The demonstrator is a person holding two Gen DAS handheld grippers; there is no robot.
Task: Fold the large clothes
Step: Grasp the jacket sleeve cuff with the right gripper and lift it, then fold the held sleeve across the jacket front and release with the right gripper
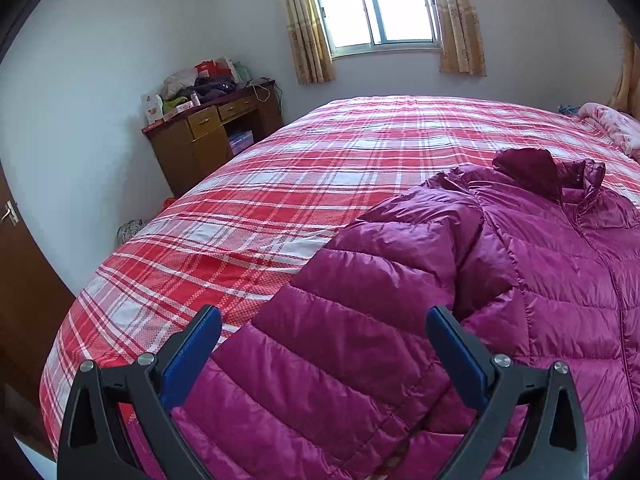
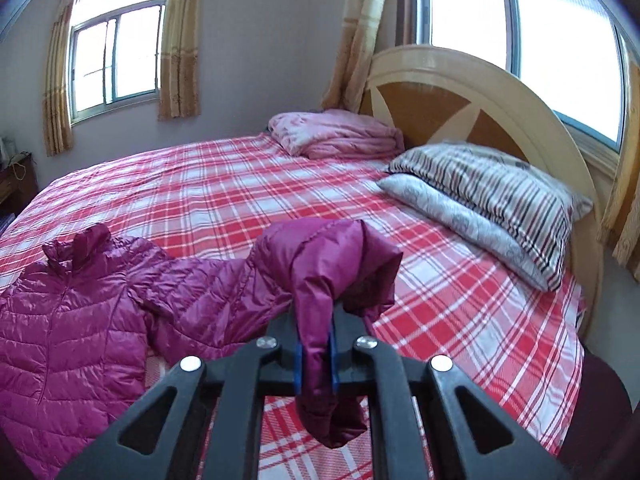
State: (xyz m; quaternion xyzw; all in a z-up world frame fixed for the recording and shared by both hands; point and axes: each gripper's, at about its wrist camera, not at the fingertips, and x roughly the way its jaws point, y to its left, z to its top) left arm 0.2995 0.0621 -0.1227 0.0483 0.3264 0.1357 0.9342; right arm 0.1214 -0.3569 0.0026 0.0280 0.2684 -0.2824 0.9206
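Magenta puffer jacket [image 1: 520, 280] lies front-up on the plaid bed [image 1: 260, 200]. Right gripper [image 2: 316, 354] pinches its sleeve cuff [image 2: 332, 280] (raised off the bed); left gripper [image 1: 324, 332] hovers wide open, empty, over the other sleeve [image 1: 360, 300].

Home bedroom, plaid-covered bed [image 1: 248, 216], pillows [image 2: 492, 196], curtained window [image 1: 376, 4], cluttered wooden desk [image 1: 208, 136]

Jacket [image 1: 400, 280]: quilted synthetic cloth, glossy sheen, lower right of frame. Bed sheet [image 1: 248, 208]: matt woven checked cloth. Left claw [image 1: 324, 352]: matt black plastic, blue pads, bright metal rivets. Desk [image 1: 208, 136], upper left: varnished wood.
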